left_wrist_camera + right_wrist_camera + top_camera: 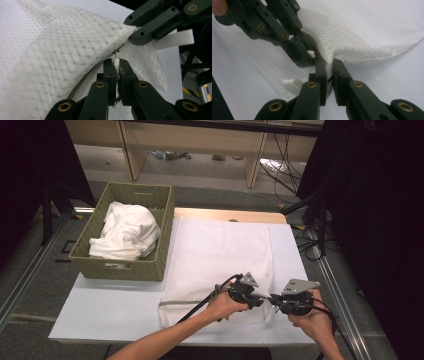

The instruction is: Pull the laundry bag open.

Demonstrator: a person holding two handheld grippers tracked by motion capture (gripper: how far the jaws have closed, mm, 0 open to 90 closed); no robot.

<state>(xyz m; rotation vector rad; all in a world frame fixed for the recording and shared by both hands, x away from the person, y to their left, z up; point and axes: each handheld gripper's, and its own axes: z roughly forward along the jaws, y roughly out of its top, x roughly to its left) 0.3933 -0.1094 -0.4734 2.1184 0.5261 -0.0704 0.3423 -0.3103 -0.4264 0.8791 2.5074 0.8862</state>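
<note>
Nearest the person, at the front right corner of the mesh bag (220,255): left gripper (262,301) pinched narrow on the small white zip pull (116,62), tips facing the right gripper (328,65). Right gripper likewise nearly closed, clamped on a fold of mesh just beside the zip's end. The two sets of tips almost touching (bag corner lifted and bunched between them). White strap tab (175,38) sticking out past the corner, free.

Progress, as judged: both grips made – pull held, fabric anchored. Zip line (180,303) seen running left along the bag's near edge; no telling whether open or shut along that stretch. Whole travel of the pull along that edge apparently yet to do.

Room for moving:
- Near side – bag edge close to the front edge of the table (110,310); little margin there, hands already hanging over it.
- Leftward along the zip – bare table in front of the basket (165,220), nothing in the path.
- Right side – bag near the table's right edge; scant room outward.

Farther off: rest of the bag flat, reaching toward the table's far edge. Basket at far left, just beside the bag's left edge, with a bundled white cloth (127,230) inside – well apart from both grippers.
</note>
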